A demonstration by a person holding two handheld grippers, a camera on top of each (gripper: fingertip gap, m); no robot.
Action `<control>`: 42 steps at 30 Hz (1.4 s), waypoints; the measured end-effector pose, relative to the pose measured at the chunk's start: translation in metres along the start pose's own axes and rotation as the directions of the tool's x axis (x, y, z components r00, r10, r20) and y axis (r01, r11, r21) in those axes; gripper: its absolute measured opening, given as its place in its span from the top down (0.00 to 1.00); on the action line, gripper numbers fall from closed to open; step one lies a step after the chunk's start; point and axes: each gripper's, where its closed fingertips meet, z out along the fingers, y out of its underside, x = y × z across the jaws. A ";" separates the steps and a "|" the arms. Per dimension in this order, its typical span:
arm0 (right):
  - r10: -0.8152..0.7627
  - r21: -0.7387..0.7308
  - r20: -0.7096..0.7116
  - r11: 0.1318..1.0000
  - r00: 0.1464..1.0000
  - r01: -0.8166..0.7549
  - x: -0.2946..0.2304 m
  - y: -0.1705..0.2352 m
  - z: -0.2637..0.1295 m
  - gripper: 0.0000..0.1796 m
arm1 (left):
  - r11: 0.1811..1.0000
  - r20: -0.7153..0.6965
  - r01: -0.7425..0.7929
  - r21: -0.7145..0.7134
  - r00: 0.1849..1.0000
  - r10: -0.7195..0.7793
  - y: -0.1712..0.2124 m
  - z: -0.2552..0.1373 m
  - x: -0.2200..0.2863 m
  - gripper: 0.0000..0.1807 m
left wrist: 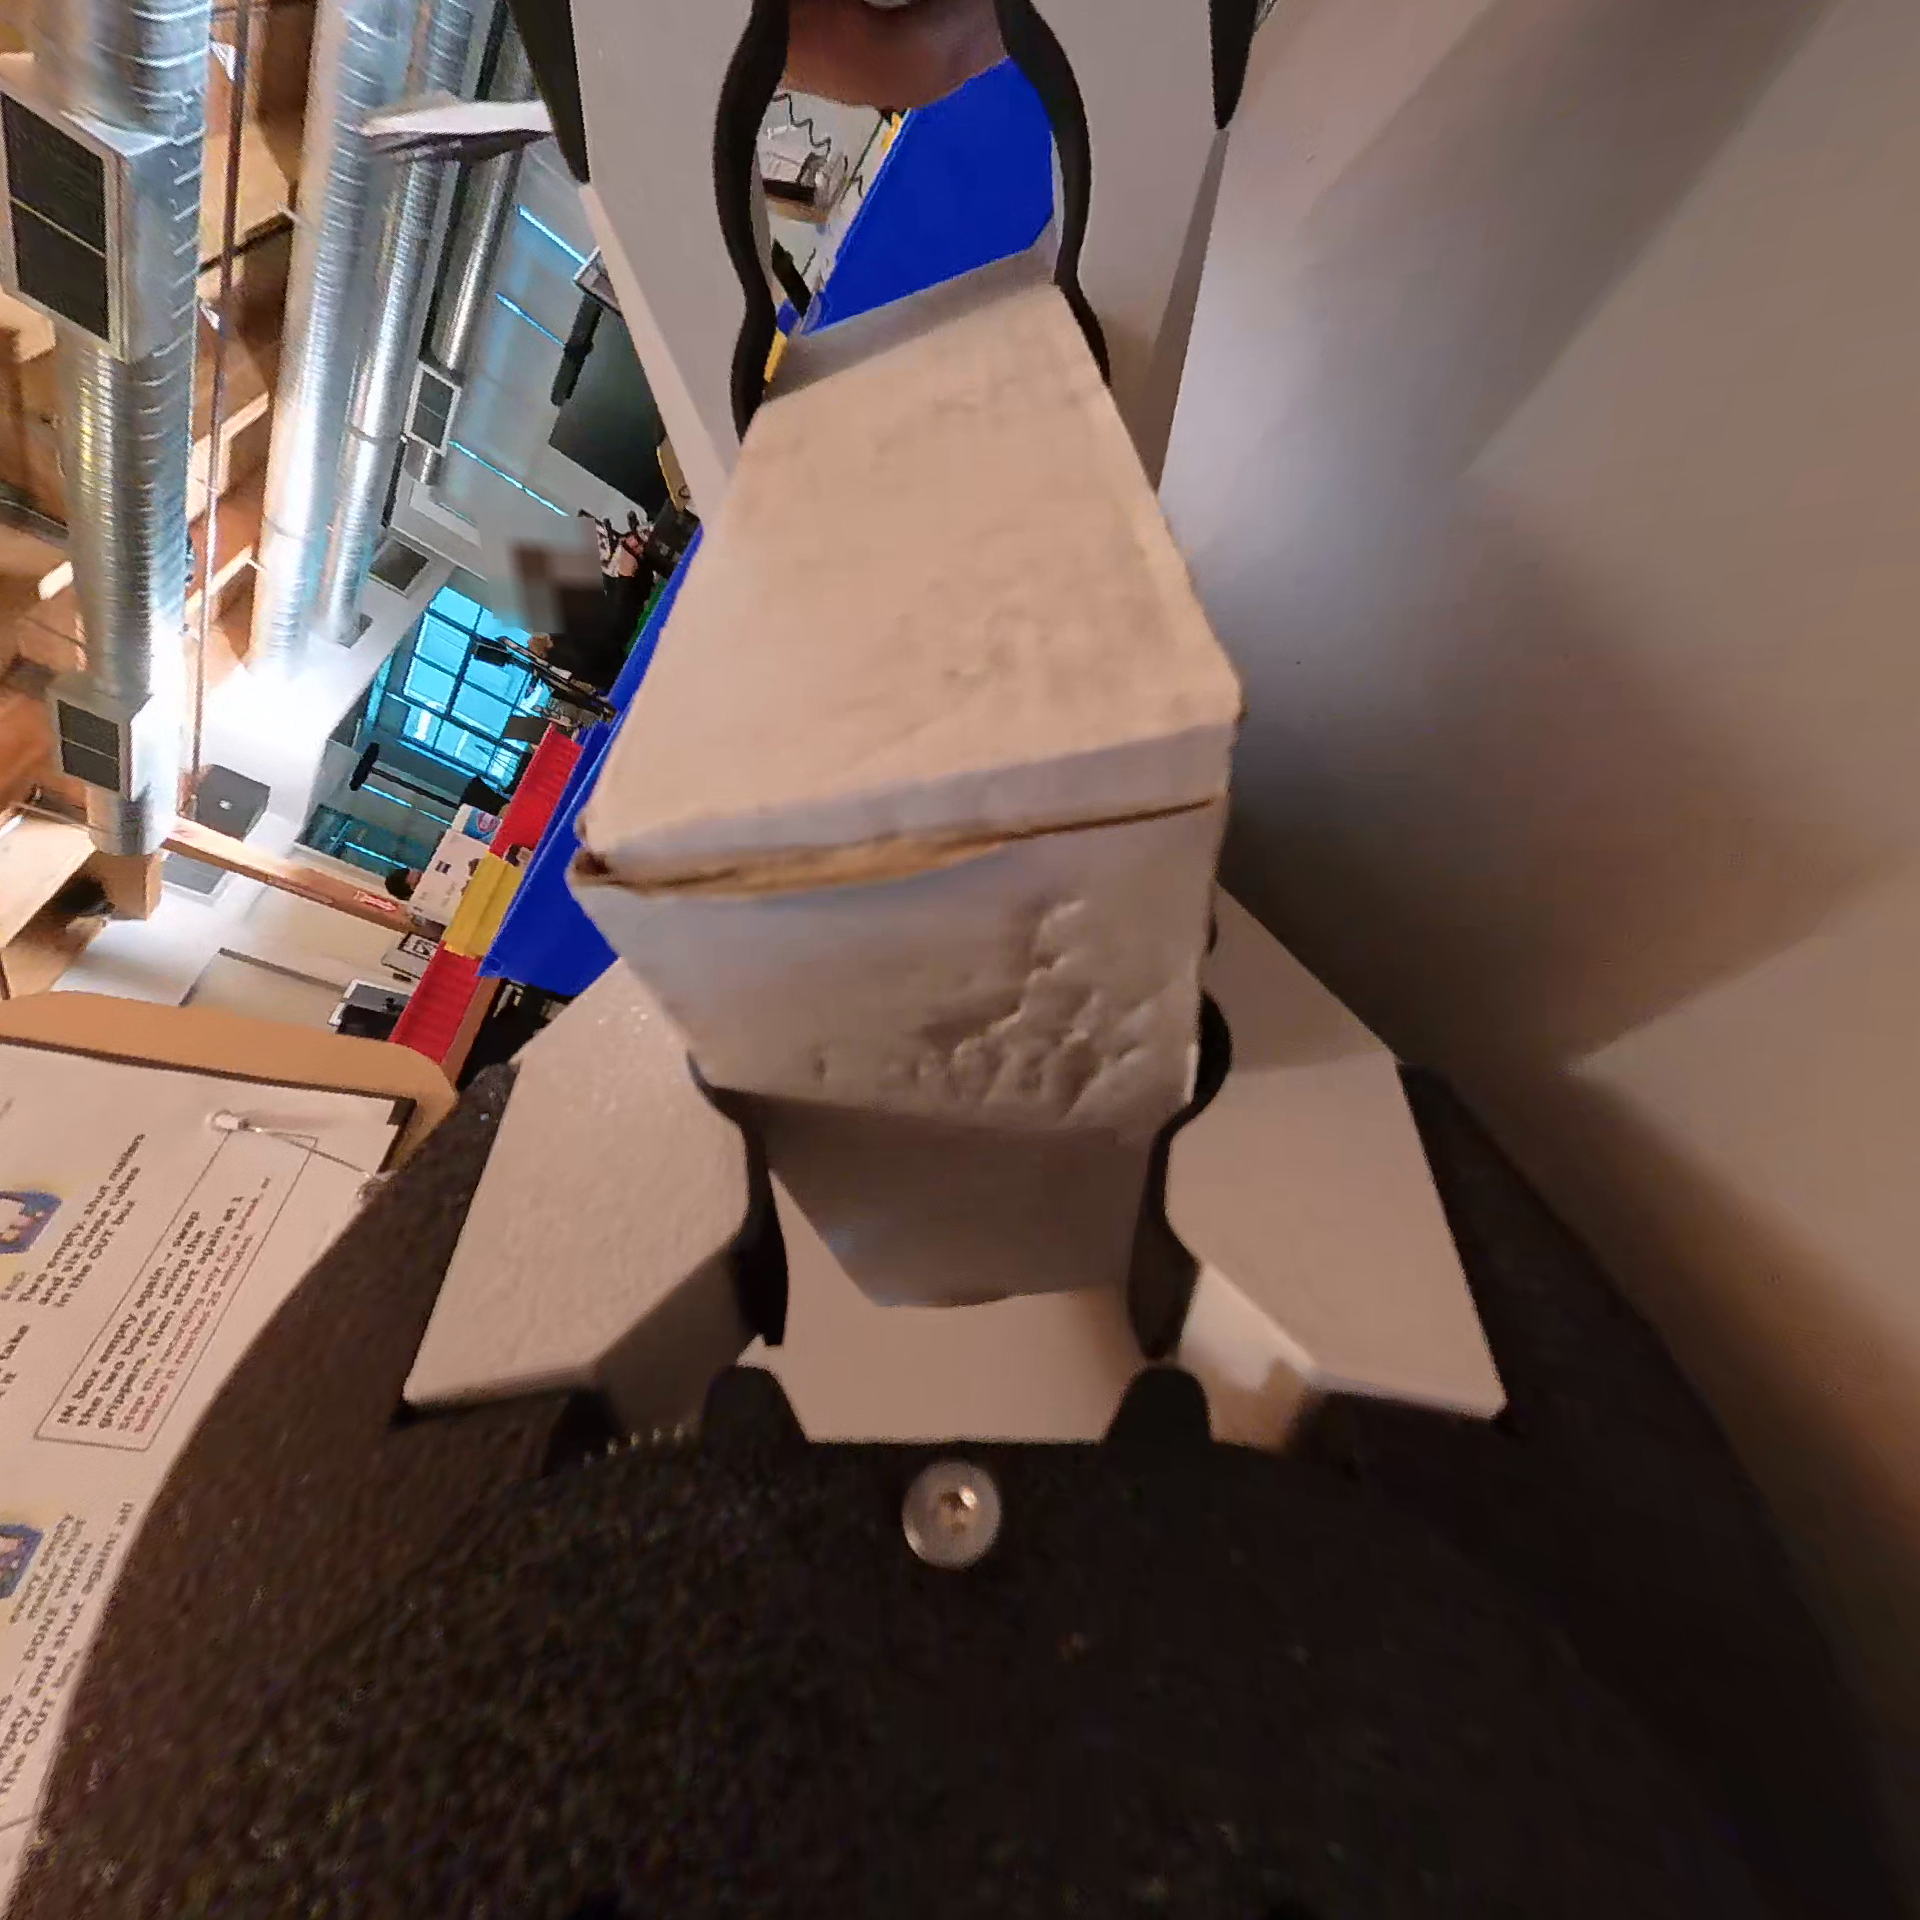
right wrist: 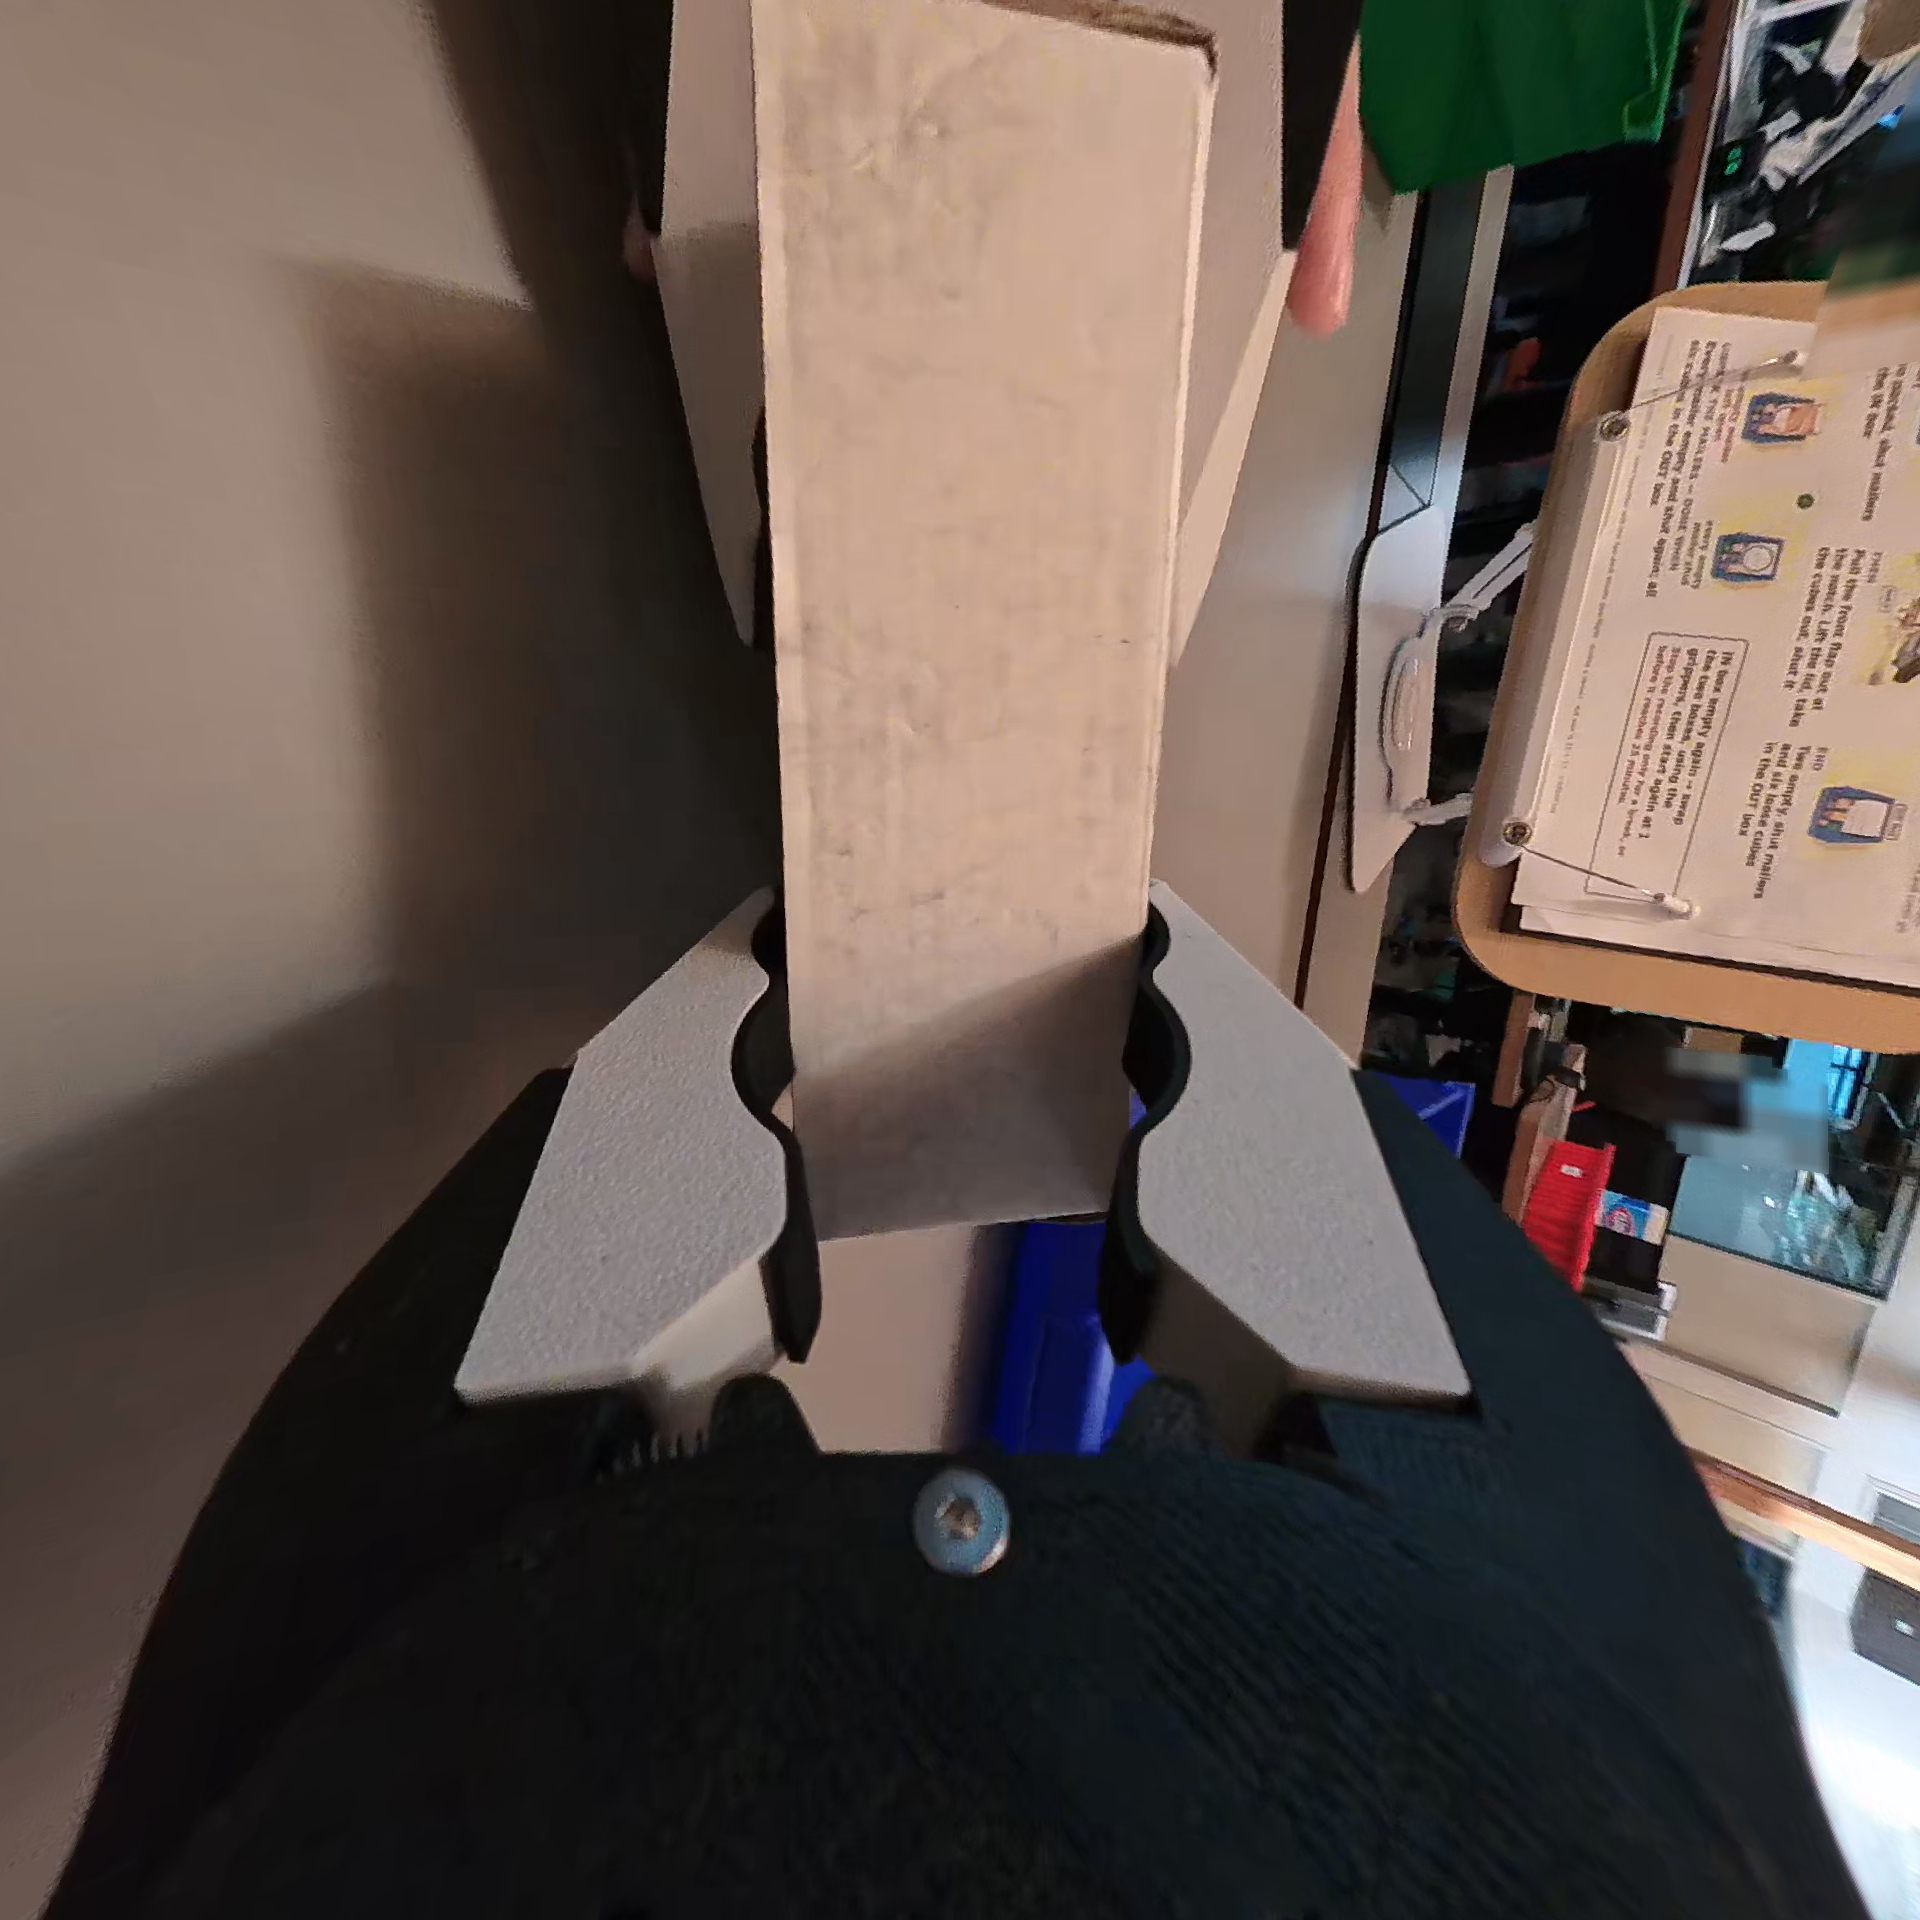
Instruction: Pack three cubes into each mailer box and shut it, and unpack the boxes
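A shut white mailer box (left wrist: 935,644) is held between both grippers, one at each end. My left gripper (left wrist: 961,1174) is shut on its near end, black pads pressed against both side walls. My right gripper (right wrist: 961,1122) is shut on the other end of the same box (right wrist: 966,520). Each gripper shows at the far end of the box in the other's view: the right gripper (left wrist: 914,208) and the left gripper's fingers (right wrist: 707,416). The lid seam and a dented wall face the left wrist camera. No cubes show.
A blue bin (left wrist: 540,894) lies just beyond the box, also in the right wrist view (right wrist: 1049,1340). A red and yellow bin (left wrist: 447,987) sits beside it. An instruction sheet on a board (right wrist: 1714,644) stands nearby. A white table surface (left wrist: 1558,623) fills one side. A person's finger (right wrist: 1325,239) shows.
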 end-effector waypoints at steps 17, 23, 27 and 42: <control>-0.316 -0.216 -0.505 0.947 0.804 0.236 0.002 -0.031 -0.044 0.79 | 0.995 -0.029 0.072 -0.069 0.997 -0.074 0.008 0.006 -0.001 0.59; -0.421 -0.309 -0.578 0.906 0.699 0.290 0.000 -0.020 -0.031 0.97 | 0.991 -0.023 0.098 -0.089 0.995 -0.101 0.010 0.007 -0.003 0.60; -0.349 -0.295 -0.665 0.935 0.660 0.198 0.004 -0.021 -0.035 1.00 | 0.988 -0.029 0.115 -0.105 0.992 -0.119 0.012 0.008 -0.003 0.60; -0.248 -0.228 -0.721 0.967 0.647 0.117 0.043 -0.027 -0.078 1.00 | 0.994 -0.002 -0.031 -0.102 1.000 0.031 0.009 0.011 0.000 0.60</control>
